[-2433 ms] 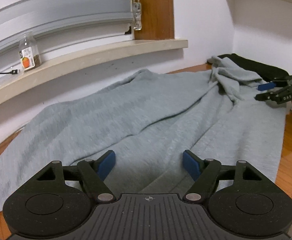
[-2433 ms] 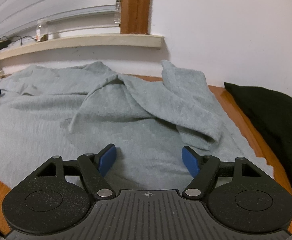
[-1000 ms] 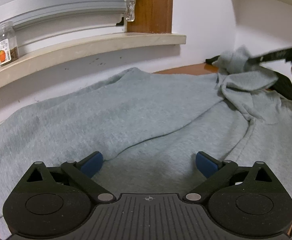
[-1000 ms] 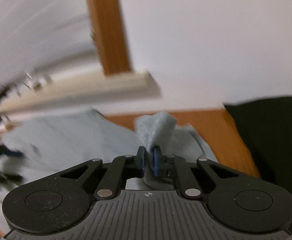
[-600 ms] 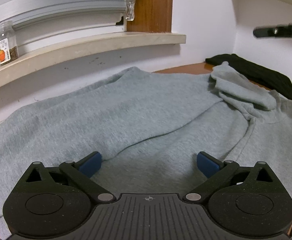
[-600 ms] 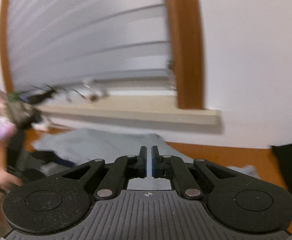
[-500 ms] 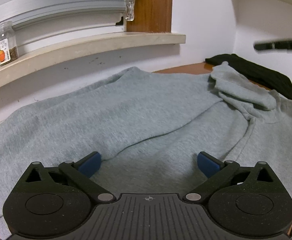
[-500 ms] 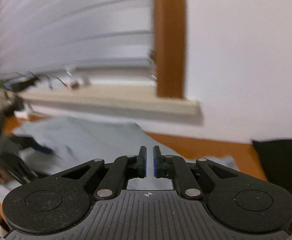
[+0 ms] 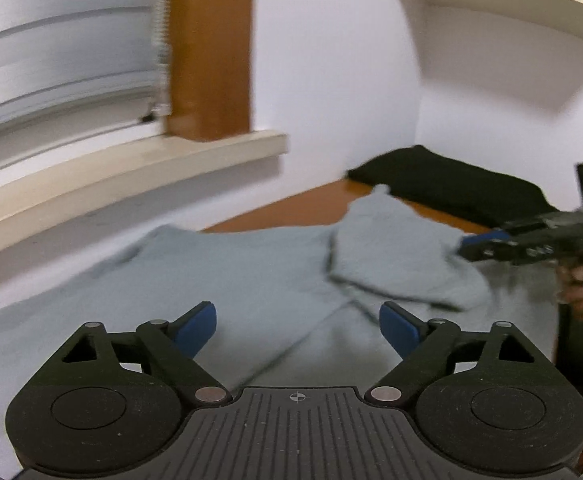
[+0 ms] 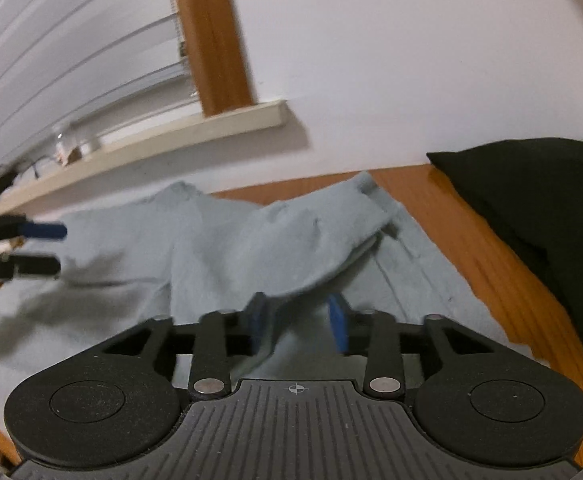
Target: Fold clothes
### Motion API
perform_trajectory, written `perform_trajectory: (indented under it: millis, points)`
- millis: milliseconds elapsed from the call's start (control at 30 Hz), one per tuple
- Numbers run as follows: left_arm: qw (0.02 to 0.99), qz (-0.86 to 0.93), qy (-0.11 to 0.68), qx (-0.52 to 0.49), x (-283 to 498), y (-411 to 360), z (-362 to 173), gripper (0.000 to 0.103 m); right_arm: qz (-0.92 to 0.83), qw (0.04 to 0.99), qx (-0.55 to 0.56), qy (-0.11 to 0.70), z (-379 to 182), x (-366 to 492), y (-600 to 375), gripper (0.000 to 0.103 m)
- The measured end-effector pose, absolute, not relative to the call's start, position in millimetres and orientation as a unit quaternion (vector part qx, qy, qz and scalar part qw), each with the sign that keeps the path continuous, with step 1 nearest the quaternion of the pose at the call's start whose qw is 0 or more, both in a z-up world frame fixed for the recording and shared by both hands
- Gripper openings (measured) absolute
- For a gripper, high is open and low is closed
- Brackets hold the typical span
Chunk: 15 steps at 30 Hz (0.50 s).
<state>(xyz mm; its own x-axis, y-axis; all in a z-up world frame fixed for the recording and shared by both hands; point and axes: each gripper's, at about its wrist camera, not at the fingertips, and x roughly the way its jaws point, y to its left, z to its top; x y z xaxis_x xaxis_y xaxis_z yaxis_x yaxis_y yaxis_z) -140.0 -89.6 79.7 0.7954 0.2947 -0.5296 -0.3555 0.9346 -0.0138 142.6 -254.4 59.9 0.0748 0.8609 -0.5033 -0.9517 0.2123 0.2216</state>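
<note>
two grippers hover over a grey sweatshirt [image 9: 251, 280] spread across the wooden table [image 10: 503, 280], its folded sleeve [image 10: 291, 240] lying on top near the far edge. the left gripper [image 9: 297, 326] has its blue pads spread wide with only flat cloth beneath them, though the jaws have just been closing a little. the right gripper [image 10: 297, 320], held by a hand [image 9: 579, 288], has just been opening; the sleeve's edge droops between its parted pads, and whether either pad touches the cloth i cannot tell. beside the sweatshirt, on the right, lies a black garment [image 10: 551, 208], and a pale windowsill [image 9: 131, 168] runs behind.
</note>
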Motion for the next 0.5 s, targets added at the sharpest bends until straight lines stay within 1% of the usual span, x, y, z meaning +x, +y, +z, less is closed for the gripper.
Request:
perform_trajectory:
  millis: [200, 233, 267, 300, 500]
  points:
    - [0.943, 0.165, 0.281, -0.065, -132, -89, 63, 0.090, 0.614, 0.719, -0.064, 0.319, 54, 152, -226, 0.038]
    - [0.943, 0.166, 0.280, -0.067, -133, -87, 62, 0.090, 0.618, 0.717, -0.058, 0.318, 56, 151, -224, 0.032]
    - [0.943, 0.167, 0.279, -0.068, -135, -86, 62, 0.090, 0.621, 0.714, -0.053, 0.318, 58, 150, -222, 0.023]
    - [0.943, 0.168, 0.278, -0.070, -138, -84, 63, 0.090, 0.625, 0.712, -0.047, 0.317, 61, 148, -220, 0.003]
    - [0.945, 0.187, 0.251, -0.089, -160, -72, 76, 0.090, 0.679, 0.685, -0.030, 0.264, 91, 110, -217, 0.002]
